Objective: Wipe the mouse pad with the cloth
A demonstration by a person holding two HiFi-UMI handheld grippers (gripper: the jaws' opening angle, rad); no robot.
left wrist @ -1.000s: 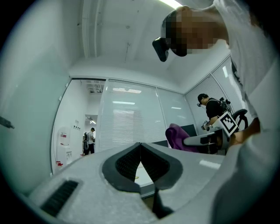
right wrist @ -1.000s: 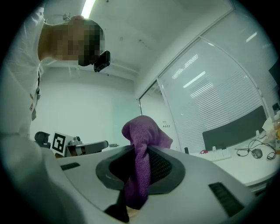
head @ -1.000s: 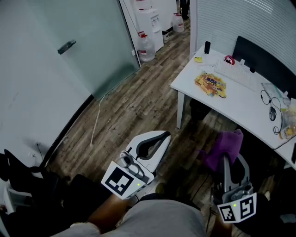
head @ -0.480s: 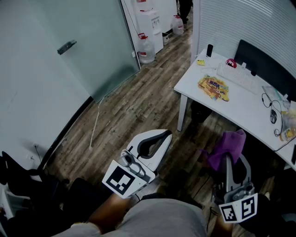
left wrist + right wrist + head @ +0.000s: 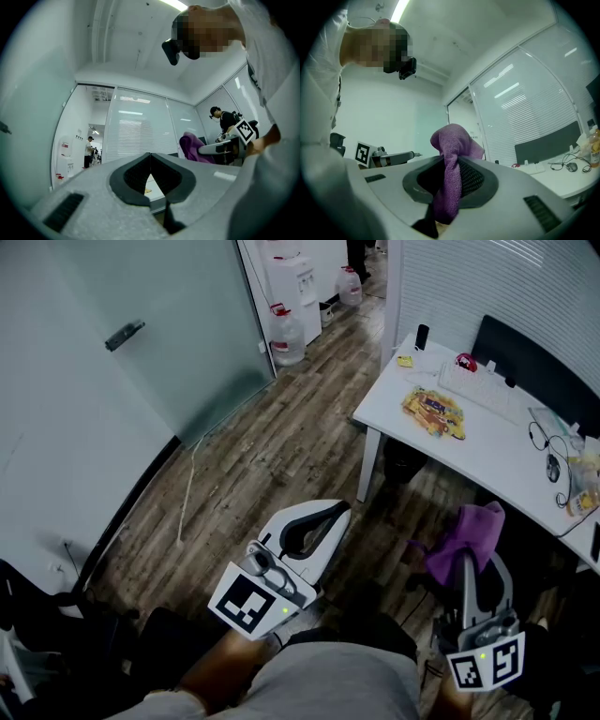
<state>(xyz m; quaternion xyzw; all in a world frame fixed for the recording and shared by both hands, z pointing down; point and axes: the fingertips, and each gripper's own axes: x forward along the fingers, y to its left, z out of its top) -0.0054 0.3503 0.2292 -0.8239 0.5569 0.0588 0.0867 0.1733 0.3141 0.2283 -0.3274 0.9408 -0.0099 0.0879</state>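
Note:
My right gripper is shut on a purple cloth, which bunches up above its jaws. In the right gripper view the cloth hangs pinched in that gripper. My left gripper is held low at the centre and is shut with nothing in it; its jaws meet in the left gripper view. Both grippers hang above the wooden floor, short of the white desk at the right. I cannot make out a mouse pad on the desk.
On the desk lie a white keyboard, a yellow snack packet and a corded mouse, with a dark panel behind. A glass door stands at the left. Water bottles stand beyond it.
The head view has shifted a little. Both grippers keep nearly the same places, and the right one still holds the cloth.

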